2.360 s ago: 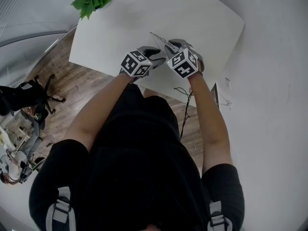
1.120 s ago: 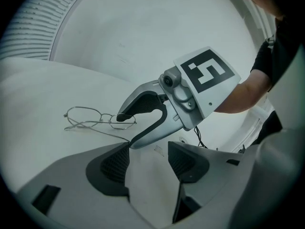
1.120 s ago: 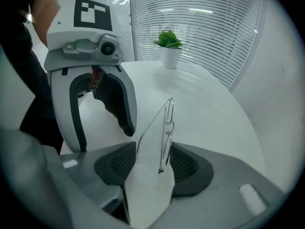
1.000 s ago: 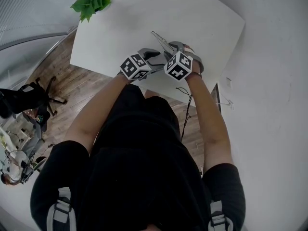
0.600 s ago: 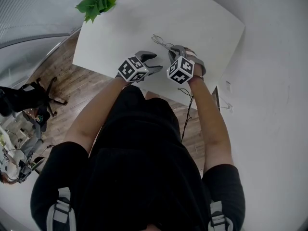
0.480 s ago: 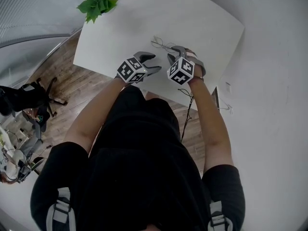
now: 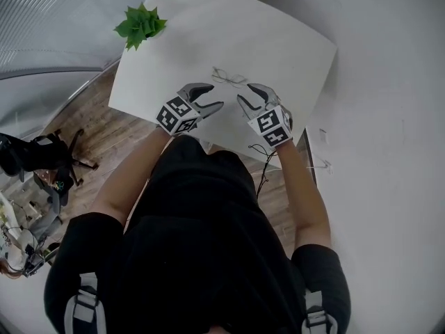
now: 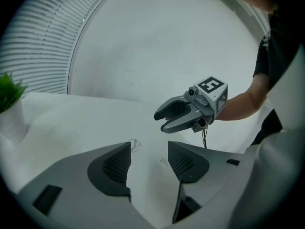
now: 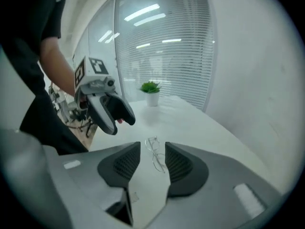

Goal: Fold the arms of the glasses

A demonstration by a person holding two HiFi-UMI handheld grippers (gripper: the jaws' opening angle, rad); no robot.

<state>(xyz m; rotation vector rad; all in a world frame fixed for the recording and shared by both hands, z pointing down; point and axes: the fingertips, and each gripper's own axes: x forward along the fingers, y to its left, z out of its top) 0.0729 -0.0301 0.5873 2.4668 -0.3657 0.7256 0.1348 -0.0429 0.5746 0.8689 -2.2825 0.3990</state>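
On the desk [image 7: 292, 40], upper centre, the glasses [image 7: 229, 77] lie crosswise — straight ahead of your right gripper [image 7: 245, 92], jaws just opening, empty; left gripper [image 7: 215, 96] jaws open too

White bench [image 7: 278, 40] here, plain matte top with rounded corners, and just two things sitting on it. A pair of thin wire-frame glasses [image 7: 229, 77] lies flat on the bare surface, closer to the person's edge than to the far one, roughly mid-width. Over at the left corner a small leafy green plant [image 7: 140, 25] stands upright in a white pot [image 9: 152, 99], well apart from the glasses.
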